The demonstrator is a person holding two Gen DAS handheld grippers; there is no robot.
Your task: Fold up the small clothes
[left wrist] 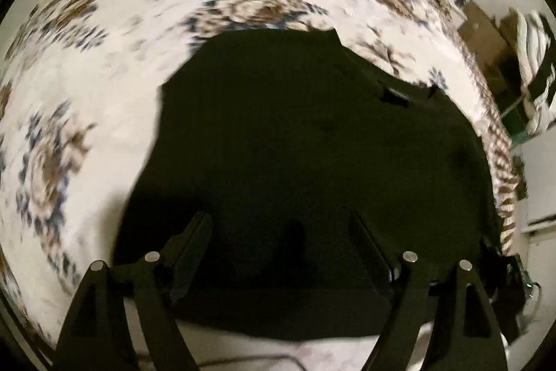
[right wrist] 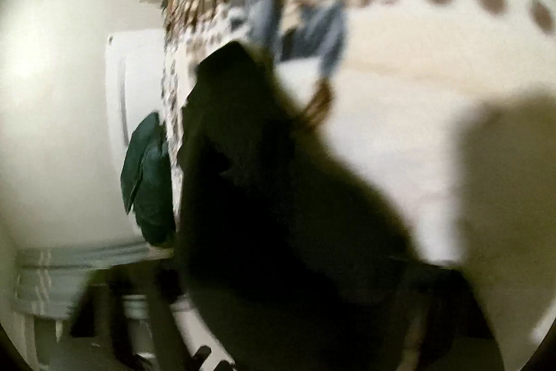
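Spreading flat on the bed's white floral-patterned cover (left wrist: 104,75), the dark fabric garment (left wrist: 295,134) is judged to be at an early folding step. The left tool (left wrist: 278,225) is held spread above its near edge. The right tool's state cannot be told. A hem grasp is called for next. No writing is legible.

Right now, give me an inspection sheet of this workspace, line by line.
Surface: patterned bedspread, white with blue-brown motifs.
Job's things: black garment spread flat on it; in the right wrist view it fills the foreground.
Clutter: dark green cloth beside the bed edge.
Grippers: left gripper open over the garment's near edge; right gripper hidden by blur and cloth.
Cables: thin cable at right edge.
Surroundings: pale wall, dim blurred furniture.
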